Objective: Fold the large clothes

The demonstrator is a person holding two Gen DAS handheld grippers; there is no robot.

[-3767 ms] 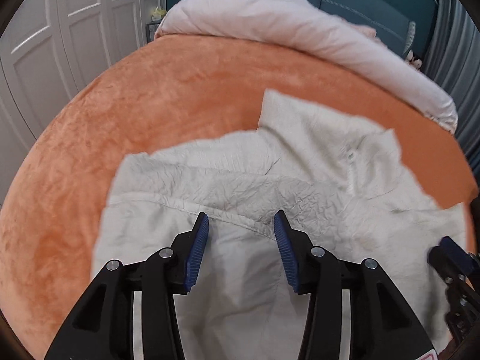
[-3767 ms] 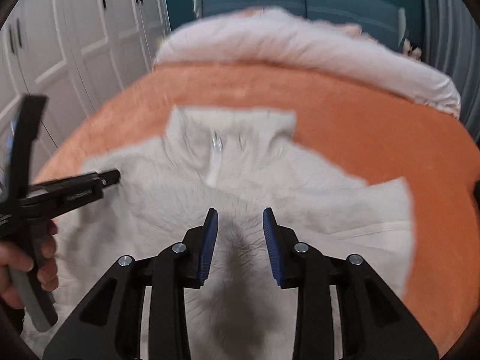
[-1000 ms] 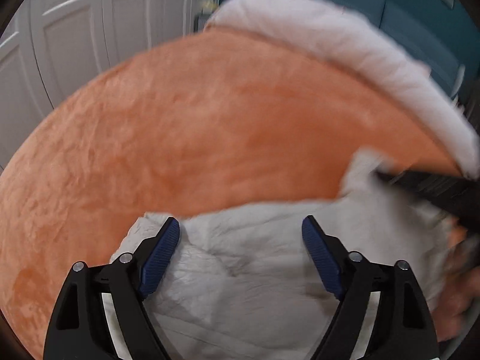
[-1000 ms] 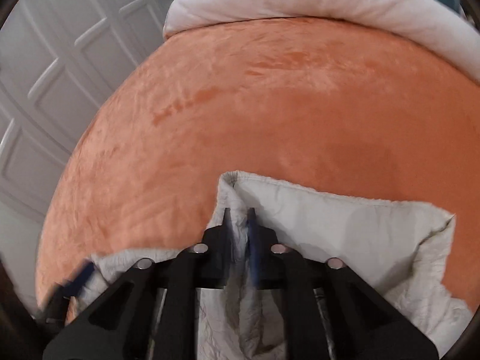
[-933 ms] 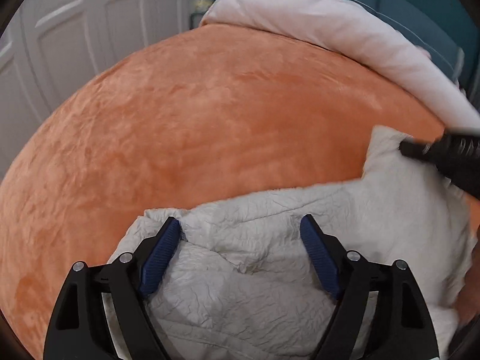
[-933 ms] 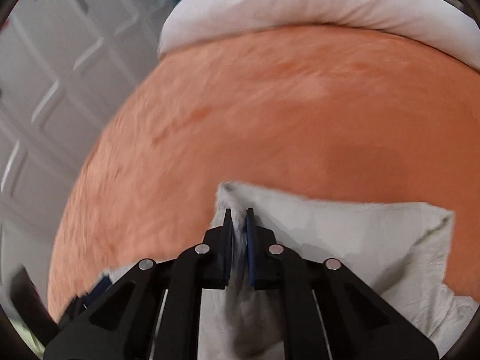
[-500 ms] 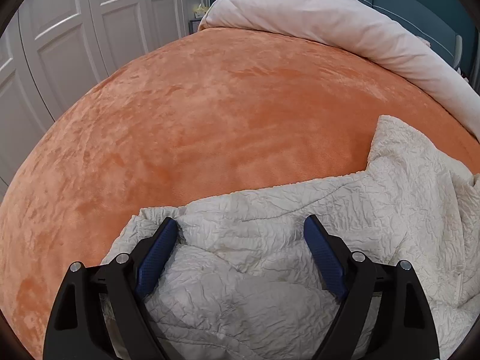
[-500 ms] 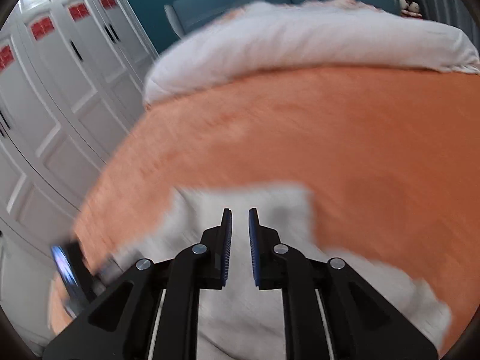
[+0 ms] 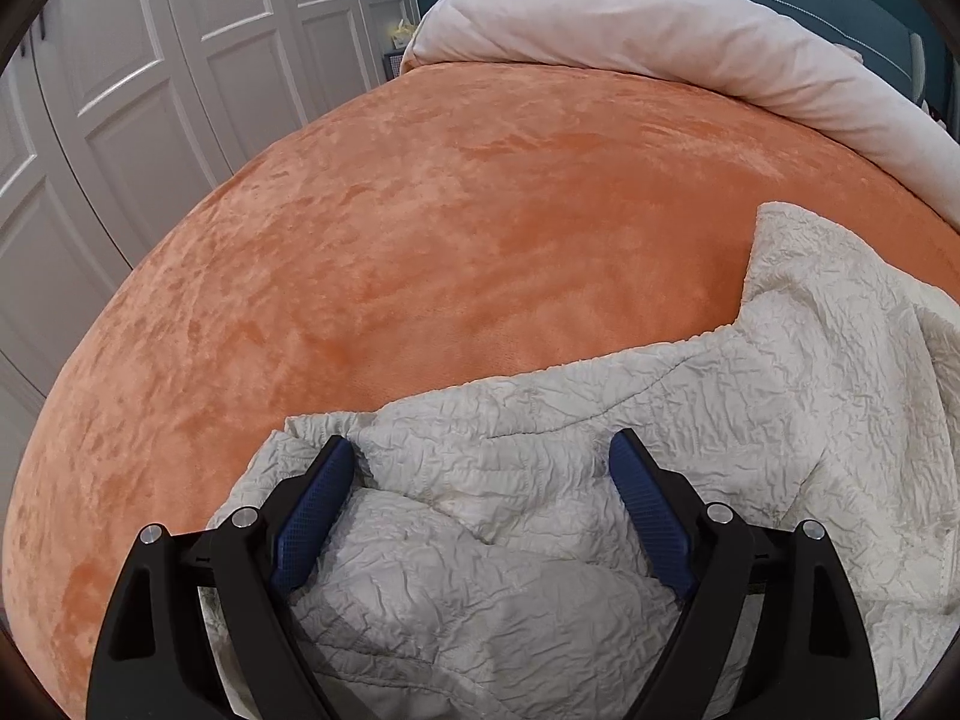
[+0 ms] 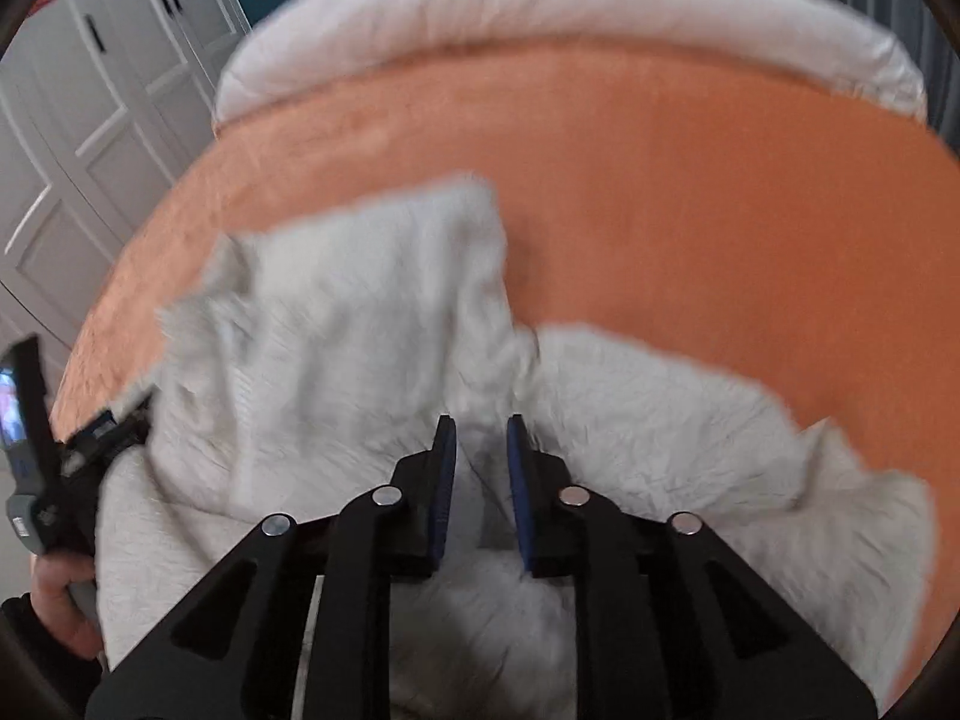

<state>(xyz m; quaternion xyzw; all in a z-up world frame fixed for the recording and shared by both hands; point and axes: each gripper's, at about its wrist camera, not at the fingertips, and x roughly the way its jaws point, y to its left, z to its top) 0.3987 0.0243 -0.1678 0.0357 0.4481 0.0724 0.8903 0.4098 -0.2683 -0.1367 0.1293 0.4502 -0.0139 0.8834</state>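
A large cream crinkled garment [image 9: 690, 420] lies partly folded on the orange bed cover [image 9: 450, 210]. One part is folded over toward the left in the right wrist view [image 10: 360, 312]. My left gripper [image 9: 480, 456] is wide open, its blue pads resting on a bunched fold at the garment's left end. My right gripper [image 10: 480, 426] is open by a narrow gap and empty, just above the middle of the garment. The left gripper also shows at the left edge of the right wrist view [image 10: 102, 426], held by a hand.
A rolled pale duvet [image 9: 690, 42] lies across the far end of the bed. White panelled wardrobe doors [image 9: 150, 90] stand to the left. Orange cover [image 10: 690, 192] stretches beyond and right of the garment.
My right gripper has let go of the garment edge it had carried leftward, opened slightly and drawn back. The left gripper has stayed wide open on the fold.
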